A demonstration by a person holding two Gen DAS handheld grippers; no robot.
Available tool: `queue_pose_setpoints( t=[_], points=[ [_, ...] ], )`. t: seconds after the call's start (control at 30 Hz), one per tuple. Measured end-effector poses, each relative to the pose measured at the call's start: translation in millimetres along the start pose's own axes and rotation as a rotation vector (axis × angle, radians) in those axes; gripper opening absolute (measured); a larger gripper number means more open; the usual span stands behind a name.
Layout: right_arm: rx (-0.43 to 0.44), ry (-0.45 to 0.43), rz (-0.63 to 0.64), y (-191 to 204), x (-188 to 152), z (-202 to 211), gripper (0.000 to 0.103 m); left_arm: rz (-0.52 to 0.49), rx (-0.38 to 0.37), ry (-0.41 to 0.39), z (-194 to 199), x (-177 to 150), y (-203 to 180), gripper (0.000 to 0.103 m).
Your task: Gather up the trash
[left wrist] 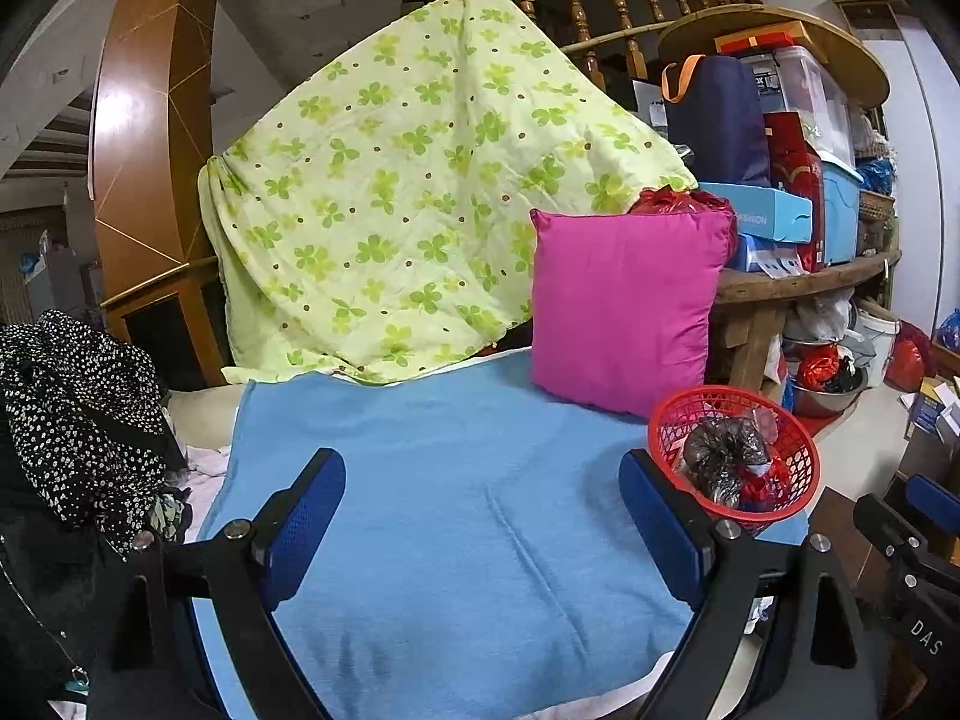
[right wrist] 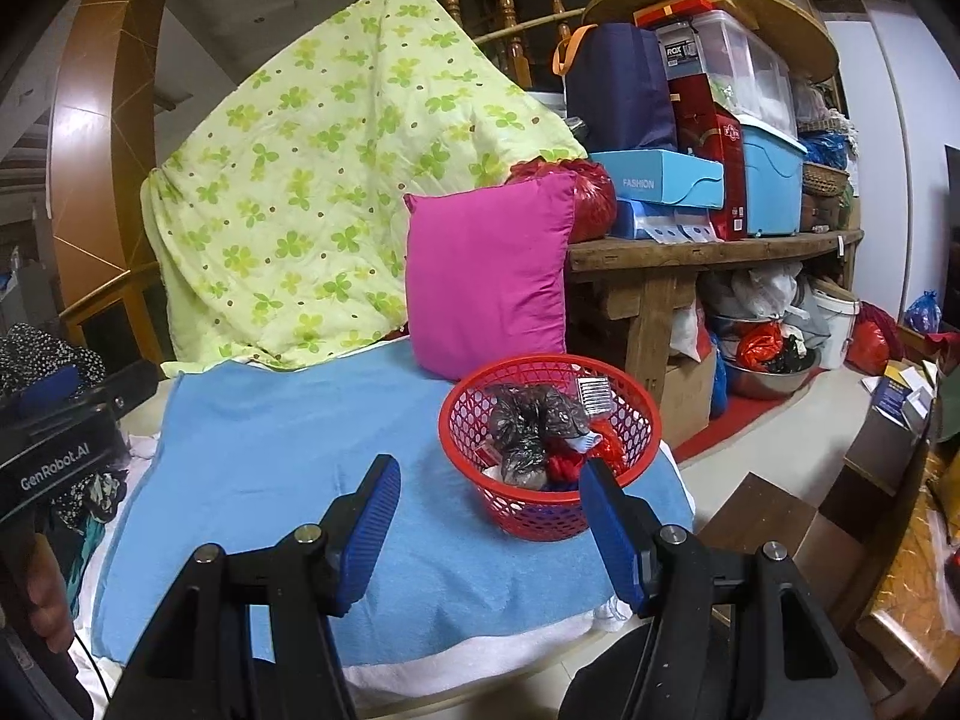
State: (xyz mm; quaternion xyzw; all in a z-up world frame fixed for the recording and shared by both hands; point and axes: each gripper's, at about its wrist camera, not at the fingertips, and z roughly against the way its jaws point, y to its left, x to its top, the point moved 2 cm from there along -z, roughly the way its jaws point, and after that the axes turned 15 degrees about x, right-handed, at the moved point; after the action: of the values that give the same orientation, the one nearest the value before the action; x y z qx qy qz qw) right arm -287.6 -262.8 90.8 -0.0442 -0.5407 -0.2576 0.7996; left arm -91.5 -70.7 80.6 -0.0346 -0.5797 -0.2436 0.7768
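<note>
Right wrist view: the red basket (right wrist: 549,456) holding bagged trash (right wrist: 531,426) sits at the blue towel's (right wrist: 270,450) far right edge. Both the right gripper (right wrist: 489,531) and left gripper (left wrist: 483,531) stand spread, empty. A careless nudge could tip that basket floorward.

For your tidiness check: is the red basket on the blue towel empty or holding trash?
Holding trash: the red basket contains a crumpled black bag and red scraps.
</note>
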Motion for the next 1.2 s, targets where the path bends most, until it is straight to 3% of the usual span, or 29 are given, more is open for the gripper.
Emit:
queue_pose_setpoints(
  t=[1.2],
  points=[
    [-0.032, -0.010, -0.008, -3.0, 2.0, -2.6, 0.066, -0.034, -0.030, -0.011, 11.1, -9.0, -1.7, 0.093]
  ],
)
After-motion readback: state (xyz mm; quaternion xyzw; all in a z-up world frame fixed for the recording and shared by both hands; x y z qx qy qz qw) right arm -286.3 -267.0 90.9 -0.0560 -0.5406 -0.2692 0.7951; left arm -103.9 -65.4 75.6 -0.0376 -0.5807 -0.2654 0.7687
